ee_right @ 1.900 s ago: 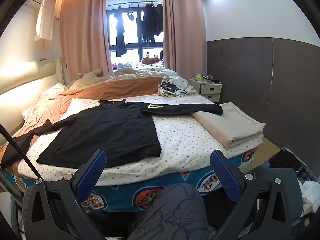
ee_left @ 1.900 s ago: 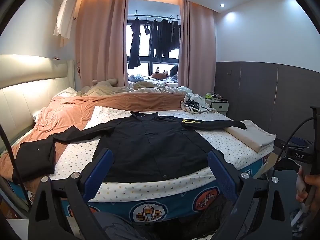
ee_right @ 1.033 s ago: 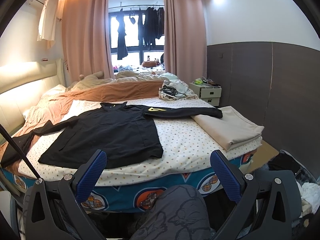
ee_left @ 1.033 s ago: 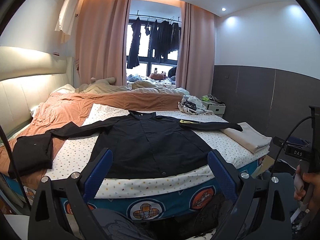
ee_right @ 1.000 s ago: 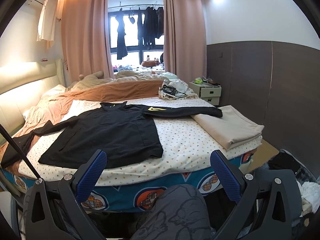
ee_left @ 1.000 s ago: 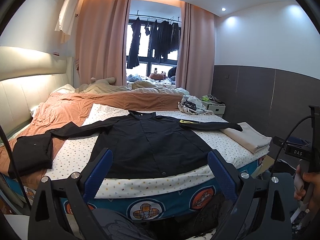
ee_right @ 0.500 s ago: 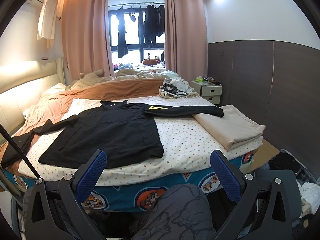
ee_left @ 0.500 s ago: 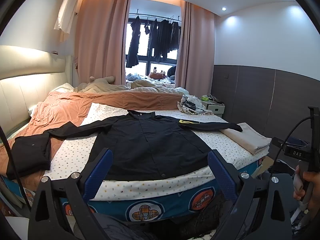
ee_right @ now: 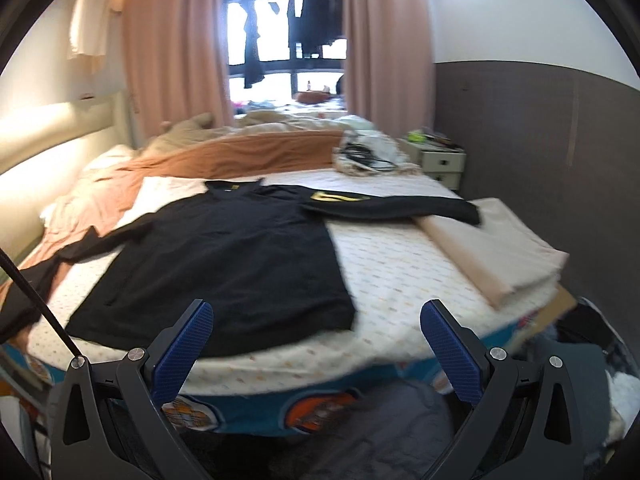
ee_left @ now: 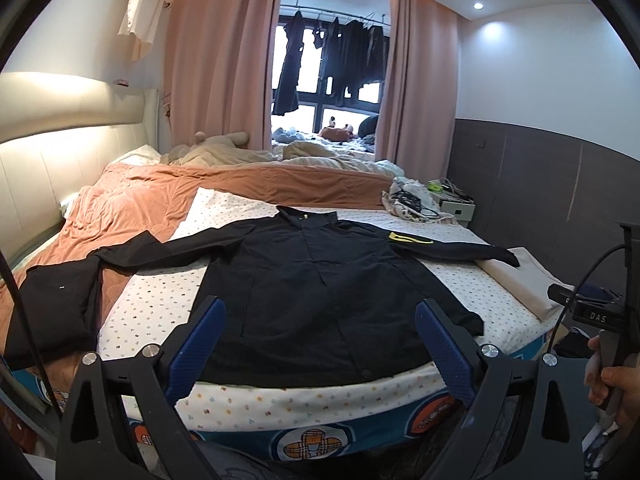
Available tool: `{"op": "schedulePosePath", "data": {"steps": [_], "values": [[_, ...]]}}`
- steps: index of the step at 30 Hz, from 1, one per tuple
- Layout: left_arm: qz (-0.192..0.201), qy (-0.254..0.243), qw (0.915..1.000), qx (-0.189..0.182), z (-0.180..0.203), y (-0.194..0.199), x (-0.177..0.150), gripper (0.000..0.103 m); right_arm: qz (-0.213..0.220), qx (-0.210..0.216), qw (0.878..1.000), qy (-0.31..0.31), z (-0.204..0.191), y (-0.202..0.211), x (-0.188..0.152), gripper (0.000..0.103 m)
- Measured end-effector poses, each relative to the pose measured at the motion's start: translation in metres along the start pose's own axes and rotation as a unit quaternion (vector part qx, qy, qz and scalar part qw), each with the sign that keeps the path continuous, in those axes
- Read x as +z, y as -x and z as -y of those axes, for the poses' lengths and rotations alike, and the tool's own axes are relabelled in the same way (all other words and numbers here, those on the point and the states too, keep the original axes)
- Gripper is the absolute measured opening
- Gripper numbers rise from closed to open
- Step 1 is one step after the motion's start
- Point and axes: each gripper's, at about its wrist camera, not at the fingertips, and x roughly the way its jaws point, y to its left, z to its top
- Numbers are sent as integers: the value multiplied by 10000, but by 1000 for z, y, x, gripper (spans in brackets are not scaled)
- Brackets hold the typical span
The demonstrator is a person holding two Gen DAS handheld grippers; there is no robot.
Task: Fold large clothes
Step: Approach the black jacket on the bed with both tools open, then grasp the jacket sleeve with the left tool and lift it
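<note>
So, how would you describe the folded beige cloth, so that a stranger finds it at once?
Look at the bed with the dotted sheet, then at its right edge. The folded beige cloth lies there, under the cuff of the black jacket; it alone is pale, plain and neatly folded.

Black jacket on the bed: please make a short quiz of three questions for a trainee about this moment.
1. True or false: the black jacket lies spread flat on the bed, both sleeves out to the sides.
2. What does the end of the sleeve with the yellow patch rest on?
A. the orange blanket
B. the folded beige cloth
C. the nightstand
3. Fill in: the left gripper and the right gripper are both ____ and hold nothing.

Key: 1 true; 2 B, the folded beige cloth; 3 open.
</note>
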Motion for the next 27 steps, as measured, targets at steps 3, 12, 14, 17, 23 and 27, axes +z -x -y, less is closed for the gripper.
{"op": "schedulePosePath", "data": {"steps": [3, 12, 14, 17, 23, 27], "values": [[-99, 48, 9998, 147, -16, -17, 8, 98, 28, 171, 9998, 95, -11, -22, 12, 103], [-268, 288, 9980, 497, -70, -80, 31, 98, -65, 575, 9971, 485, -21, -104, 41, 103], [-373, 312, 9971, 583, -83, -94, 35, 98, -51, 633, 9967, 501, -23, -121, 48, 103], [-511, 405, 9959, 635, -104, -110, 40, 98, -36, 616, 9963, 598, -31, -151, 58, 103], [-629, 686, 9923, 812, -147, -139, 52, 98, 16, 831, 9955, 456, -43, -192, 75, 103], [-735, 919, 9890, 898, -175, -160, 59, 98, 100, 875, 9943, 602, -52, -214, 82, 103]]}}
